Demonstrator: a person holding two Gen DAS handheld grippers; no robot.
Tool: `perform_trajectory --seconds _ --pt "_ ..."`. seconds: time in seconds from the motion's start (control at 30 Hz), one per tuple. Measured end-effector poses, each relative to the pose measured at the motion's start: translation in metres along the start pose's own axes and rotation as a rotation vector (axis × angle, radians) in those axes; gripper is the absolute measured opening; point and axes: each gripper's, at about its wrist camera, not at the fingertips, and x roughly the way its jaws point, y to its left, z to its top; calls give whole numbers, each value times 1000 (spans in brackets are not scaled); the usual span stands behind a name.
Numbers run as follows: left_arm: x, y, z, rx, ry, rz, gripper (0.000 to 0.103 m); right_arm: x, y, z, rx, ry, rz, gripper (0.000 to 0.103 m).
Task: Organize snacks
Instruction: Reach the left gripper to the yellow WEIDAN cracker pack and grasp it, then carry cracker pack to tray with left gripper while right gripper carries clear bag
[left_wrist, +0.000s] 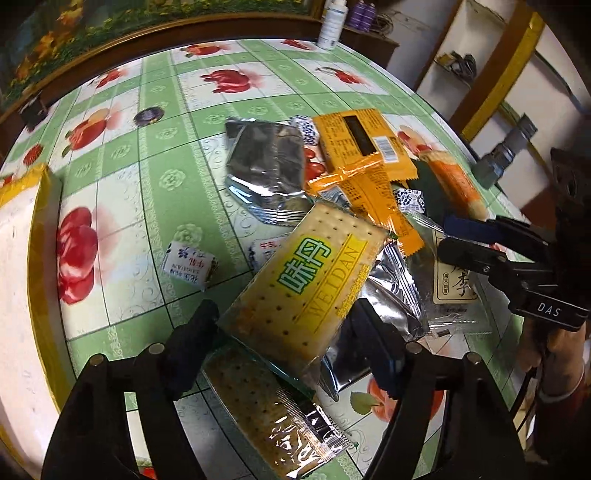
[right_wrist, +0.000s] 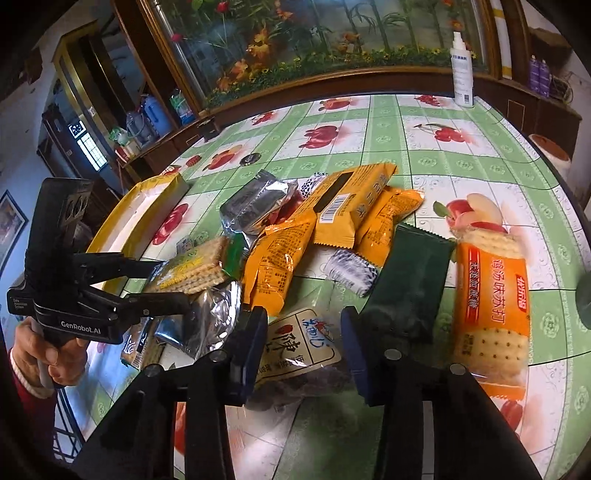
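Snacks lie in a heap on a table (right_wrist: 424, 122) with a green cloth full of red fruit pictures.

Far to the left sits a white box (right_wrist: 147, 210) with a yellow rim, just beside the heap. Near it, a little white candy (left_wrist: 188, 264) lies alone on the cloth.

Next comes the left gripper (left_wrist: 282, 334). Its two fingers are closed on a cracker pack (left_wrist: 310, 280) with green writing, and the pack is tilted up off the table. From the other side you can see the same pack (right_wrist: 194, 266) pinched between the black fingers. A second cracker pack (left_wrist: 273, 410) lies flat right under it, and a crumpled silver bag (left_wrist: 388, 295) lies just beside it.

Behind them rests another silver pack (left_wrist: 267, 158). Orange packs (right_wrist: 347, 206) are piled in the middle, some lying over others. A small blue and white candy (right_wrist: 351, 271) sits just in front of them.

The right gripper (right_wrist: 304, 350) is open. Its blue fingers stand on both sides of a clear bag (right_wrist: 299, 350) with a white label, but I cannot tell if they touch it.

To the right lies a dark green pack (right_wrist: 410, 280). Beside it lies a long orange cracker pack (right_wrist: 491, 306).

Far back on the right stands a white spray bottle (right_wrist: 461, 70).
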Motion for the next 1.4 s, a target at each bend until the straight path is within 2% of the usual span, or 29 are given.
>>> perform_trajectory --seconds 0.1,0.17,0.23,0.33,0.43,0.5,0.53,0.57,0.63,0.73,0.8,0.9,0.97,1.13,1.27,1.4 --pt "-1 -8 9 73 7 40 74 -1 5 0 -15 7 -21 47" --pt "0 -12 15 122 15 56 74 -6 7 -2 -17 0 -26 59" --pt "4 -17 19 178 39 47 74 -14 9 -7 -8 -11 -33 66" --pt "11 -23 25 237 47 36 77 -21 13 -13 -20 -15 -57 66" --pt "16 -21 30 210 52 -3 77 -21 15 -16 -15 -10 -67 68" --pt "18 -22 30 179 53 -30 72 -14 16 -15 -10 3 -85 68" --pt "17 -24 27 180 41 -30 67 -11 17 -14 -10 7 -99 68" --pt "15 -28 24 184 35 -36 57 -9 19 -14 -15 5 -110 68" --pt "10 -33 17 186 39 -82 47 -2 22 -13 -29 23 -134 71" --pt "6 -39 7 187 34 -79 47 0 23 -18 -58 35 -132 76" --pt "4 -38 4 160 26 -79 46 4 20 -21 -46 52 -95 80" --pt "-2 -34 -2 111 7 -88 46 5 18 -25 -26 51 -63 74" --pt "-9 -29 -7 77 -15 -94 46 -1 20 -27 -34 33 -37 61" --pt "-29 -12 -20 -33 -80 -124 46 -16 19 -29 -5 -16 16 52" --pt "-50 -4 -30 -93 -135 -128 46 -38 14 -26 49 -81 85 28" --pt "-66 2 -42 -151 -178 -129 46 -49 22 -24 28 -99 77 23"
